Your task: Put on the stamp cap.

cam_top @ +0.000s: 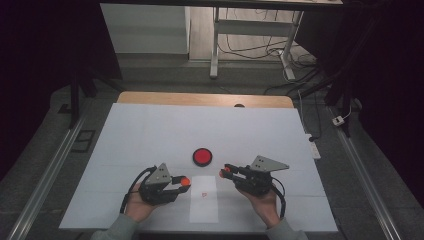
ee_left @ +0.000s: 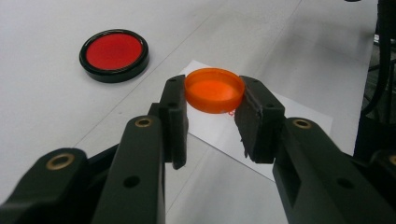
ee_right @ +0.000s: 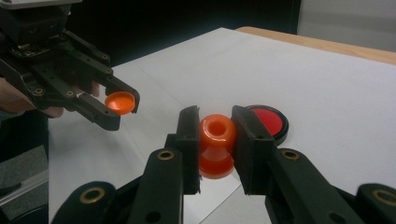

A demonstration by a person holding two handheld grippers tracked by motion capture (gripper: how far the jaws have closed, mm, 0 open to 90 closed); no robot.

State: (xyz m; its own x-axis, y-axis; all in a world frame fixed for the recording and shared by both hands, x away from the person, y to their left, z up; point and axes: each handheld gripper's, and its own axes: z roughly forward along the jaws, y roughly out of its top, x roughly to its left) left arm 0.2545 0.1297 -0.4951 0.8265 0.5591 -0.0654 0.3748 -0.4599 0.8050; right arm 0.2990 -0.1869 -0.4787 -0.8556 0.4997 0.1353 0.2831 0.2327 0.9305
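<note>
Orange plastic in both tongs. My left gripper [ee_left: 212, 122] pinches a shallow round orange plastic cap [ee_left: 214, 89] by its rim, open side up, jaws pressed against opposite edges. My right gripper [ee_right: 215, 148] is clamped on a small orange plastic bottle [ee_right: 217, 144] with a round open mouth, the pads bearing on either side of its neck, mouth pointing away from me toward the far side.

Positions, high view: the cap [cam_top: 185, 181] hangs just left of the white paper sheet [cam_top: 205, 207]; the bottle [cam_top: 223, 172] sits just right of it, near the sheet's far edge. Both are held off the white table cover [cam_top: 150, 135]. A round black-rimmed red disc [cam_top: 202, 156] lies on the cover just beyond, between the two grippers.

Handling judgement: both parts look light, stiff and smooth, so slippery under hard pads. The cap wall is thin; I expect it could squirt out or tilt if squeezed harder, so the rim grip across its width seems right. The bottle is best kept by the neck, leaving the mouth free. Mating them will probably need the cap turned to face the mouth.
</note>
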